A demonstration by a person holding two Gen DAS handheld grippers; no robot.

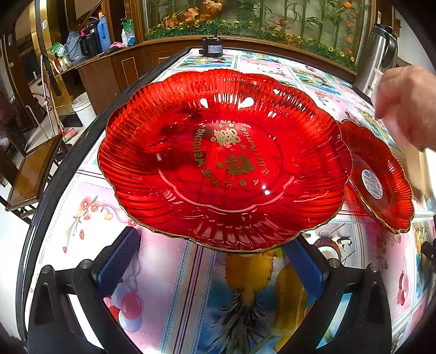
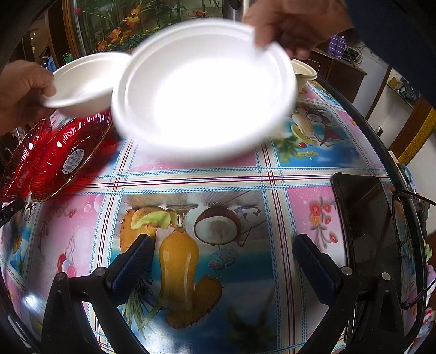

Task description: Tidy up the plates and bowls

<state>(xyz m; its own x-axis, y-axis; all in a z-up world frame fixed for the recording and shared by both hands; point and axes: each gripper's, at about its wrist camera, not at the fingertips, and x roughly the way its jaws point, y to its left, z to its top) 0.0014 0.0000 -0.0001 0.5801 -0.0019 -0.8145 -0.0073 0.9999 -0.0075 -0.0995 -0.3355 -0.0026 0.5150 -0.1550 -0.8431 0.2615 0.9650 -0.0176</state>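
On the left, the left tool (image 1: 215,261) gapes wide under the near rim of the big red plate (image 1: 223,160), which could slide off the tabletop (image 1: 169,286) edge if nudged. To the right, bare hands (image 2: 286,24) swing a white plate (image 2: 204,89) and bowl (image 2: 84,87) above the right tool (image 2: 220,261), wide and empty; a collision seems possible.

Colours and patterns, both cams.
I see a big red plate (image 1: 223,160), translucent, ribbed, scalloped with a gold rim and gold lettering in the centre. A smaller red plate (image 1: 381,177) has the same ribbing, with a white-blue sticker. White plate (image 2: 204,89) and white bowl (image 2: 84,84) are plain, blurred. The surface (image 2: 218,174) has a glossy cloth: pink and blue panels, plaid stripe grid, fruit, coconut and flower prints. My finger pads (image 1: 120,261) are blue, textured, on black frames. A black phone (image 2: 368,217) lies at the right.
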